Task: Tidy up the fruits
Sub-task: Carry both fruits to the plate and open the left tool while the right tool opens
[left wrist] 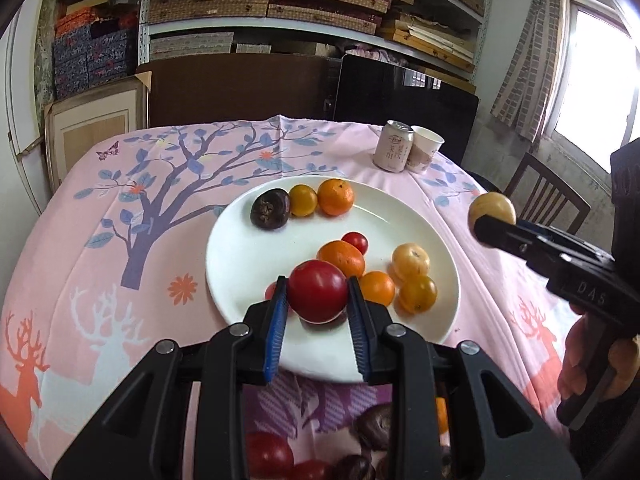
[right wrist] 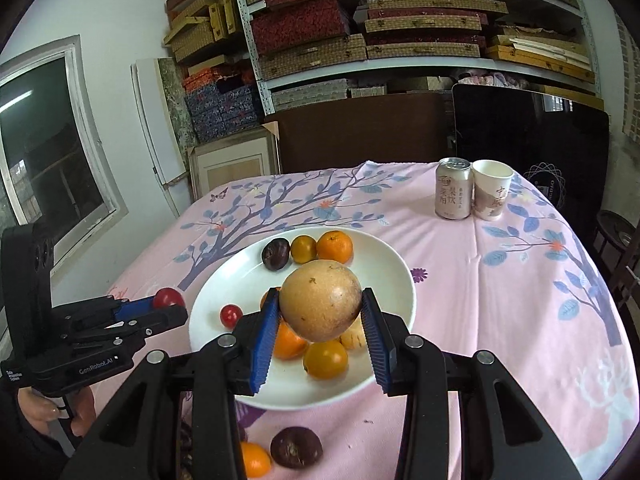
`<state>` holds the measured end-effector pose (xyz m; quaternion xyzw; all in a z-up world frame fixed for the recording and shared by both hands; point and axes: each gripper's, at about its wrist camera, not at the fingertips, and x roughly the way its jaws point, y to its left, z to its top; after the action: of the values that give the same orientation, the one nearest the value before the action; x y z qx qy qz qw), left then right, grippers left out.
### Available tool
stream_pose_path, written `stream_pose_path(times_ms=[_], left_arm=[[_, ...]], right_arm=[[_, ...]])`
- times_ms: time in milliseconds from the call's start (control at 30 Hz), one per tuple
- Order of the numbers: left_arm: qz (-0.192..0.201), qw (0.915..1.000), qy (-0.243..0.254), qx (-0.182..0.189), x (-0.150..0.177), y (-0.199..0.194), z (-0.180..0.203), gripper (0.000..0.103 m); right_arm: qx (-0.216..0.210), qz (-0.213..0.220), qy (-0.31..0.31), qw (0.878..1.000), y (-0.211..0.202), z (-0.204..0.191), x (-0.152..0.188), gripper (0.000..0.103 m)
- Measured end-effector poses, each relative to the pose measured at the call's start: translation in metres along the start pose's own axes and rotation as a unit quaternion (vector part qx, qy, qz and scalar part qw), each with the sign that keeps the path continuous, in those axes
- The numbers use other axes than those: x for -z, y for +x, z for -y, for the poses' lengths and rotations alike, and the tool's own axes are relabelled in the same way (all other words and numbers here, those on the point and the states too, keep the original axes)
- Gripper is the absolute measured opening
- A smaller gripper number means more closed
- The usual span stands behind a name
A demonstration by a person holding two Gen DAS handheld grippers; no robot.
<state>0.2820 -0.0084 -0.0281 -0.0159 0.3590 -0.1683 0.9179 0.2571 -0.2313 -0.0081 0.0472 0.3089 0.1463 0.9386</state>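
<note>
My left hand-held gripper [left wrist: 317,300] is closed on a red tomato [left wrist: 318,290], blue pads [left wrist: 280,316] pressing its two flanks, and I carry it above the near edge of the white plate [left wrist: 240,248]. My right hand-held gripper [right wrist: 320,320] is clamped on a tan, round passion fruit [right wrist: 320,300], gripped across its widest part and held over the middle of the plate.

On the plate, at twelve o'clock, a dark passion fruit [left wrist: 270,209], a yellow tomato [left wrist: 303,200] and a mandarin [left wrist: 335,197] sit in a row, each touching its neighbour. Toward four o'clock lie a second mandarin [left wrist: 342,256], a cherry tomato [left wrist: 355,242], a pale yellow fruit [left wrist: 410,261] and two more yellow tomatoes. More fruit waits on the bench [right wrist: 480,300] at six o'clock, below my grippers: a dark passion fruit [right wrist: 296,447] and an orange one [right wrist: 254,458] among them.

The tomato I judge soft and thin-skinned (too much squeeze would likely split it), so a light grip at its equator suits it. The passion fruit looks light with a stiff, smooth shell; it could slip, so the pads belong on its widest line. Both will roll once set down, so each probably wants nesting against a neighbour of its kind.
</note>
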Motion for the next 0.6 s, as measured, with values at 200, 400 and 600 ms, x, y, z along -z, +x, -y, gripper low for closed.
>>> stream_pose_path(times_ms=[200,400,600], left_arm=[[-0.023,0.9993,-0.027,-0.005,0.000,0.038,-0.020,0.055],[0.018,0.9975,-0.066,0.021,0.006,0.010,-0.035,0.079],[0.001,0.9995,-0.022,0.023,0.034,-0.012,-0.013,0.079]], right_arm=[[0.008,-0.012,-0.022,1.000,0.047,-0.004,0.008,0.045],[0.005,0.011,0.001,1.000,0.025,0.011,0.015,0.057],[0.003,0.017,0.015,1.000,-0.006,0.017,0.031,0.065]])
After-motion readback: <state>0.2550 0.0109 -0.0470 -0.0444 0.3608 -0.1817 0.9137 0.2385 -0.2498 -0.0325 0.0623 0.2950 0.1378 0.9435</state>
